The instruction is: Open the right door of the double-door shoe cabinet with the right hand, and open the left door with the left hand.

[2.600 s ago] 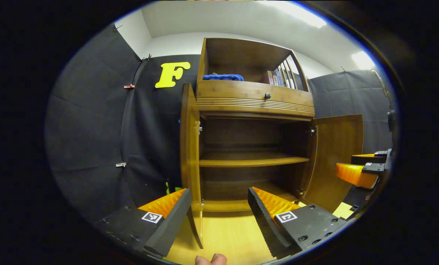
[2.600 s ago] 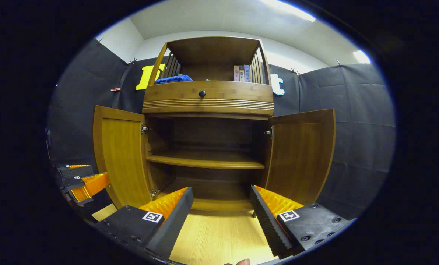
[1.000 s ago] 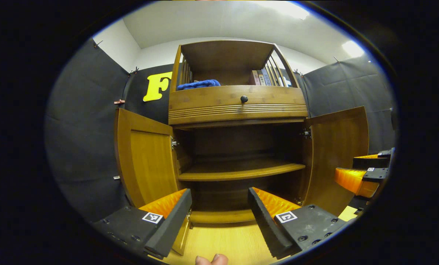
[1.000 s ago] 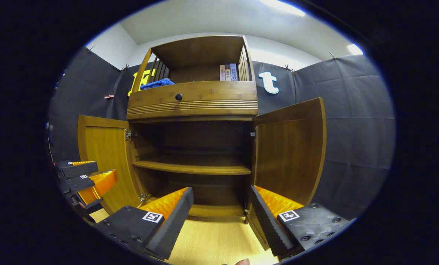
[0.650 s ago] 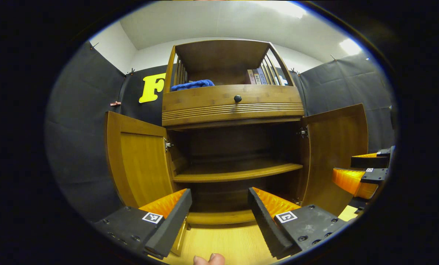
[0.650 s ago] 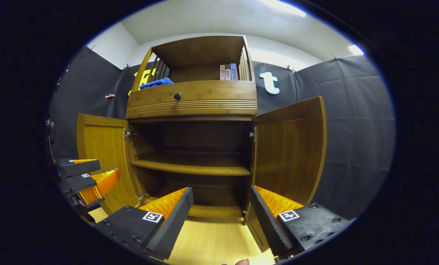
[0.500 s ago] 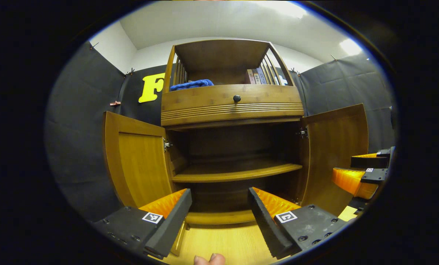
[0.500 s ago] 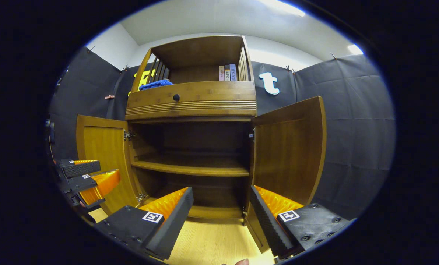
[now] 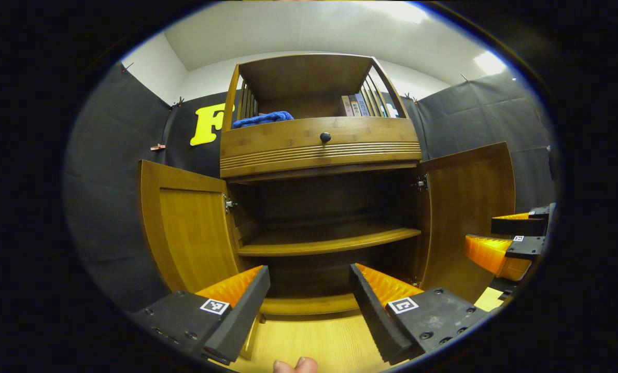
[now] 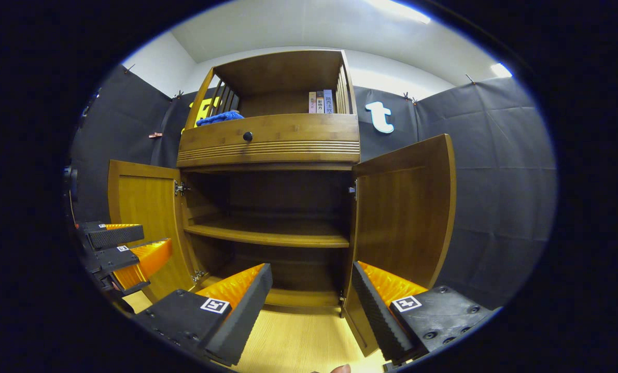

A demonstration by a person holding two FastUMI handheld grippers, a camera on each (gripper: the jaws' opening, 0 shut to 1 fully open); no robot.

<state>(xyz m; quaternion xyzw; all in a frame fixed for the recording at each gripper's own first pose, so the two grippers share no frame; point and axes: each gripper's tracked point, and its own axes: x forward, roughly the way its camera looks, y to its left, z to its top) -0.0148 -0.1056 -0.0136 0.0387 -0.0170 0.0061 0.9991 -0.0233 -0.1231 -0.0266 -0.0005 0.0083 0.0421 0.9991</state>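
Observation:
The wooden shoe cabinet [image 9: 319,150] [image 10: 270,145] stands ahead with both doors swung wide. Its left door [image 9: 184,228] [image 10: 143,217] and right door [image 9: 469,207] [image 10: 402,217] both stand out from the dark inside, where a shelf [image 9: 324,243] [image 10: 267,235] crosses. My left gripper [image 9: 309,295] is open, low in front of the cabinet, with nothing between its fingers. My right gripper [image 10: 311,298] is open too and touches neither door. In the left gripper view the right gripper [image 9: 511,243] hangs at the far right; in the right gripper view the left gripper [image 10: 120,248] hangs at the far left.
A drawer with a dark knob [image 9: 325,137] [image 10: 247,136] sits above the doors. The top shelf holds a blue cloth [image 9: 262,118] [image 10: 219,118] and a few books [image 9: 354,105] [image 10: 320,102]. Light wooden floor [image 9: 314,342] [image 10: 298,342] lies before the cabinet. A fingertip [image 9: 294,364] shows at the bottom edge.
The left door has swung from edge-on to wide open. The left gripper has let it go and drawn back a little to the left. The right gripper shifted slightly right.

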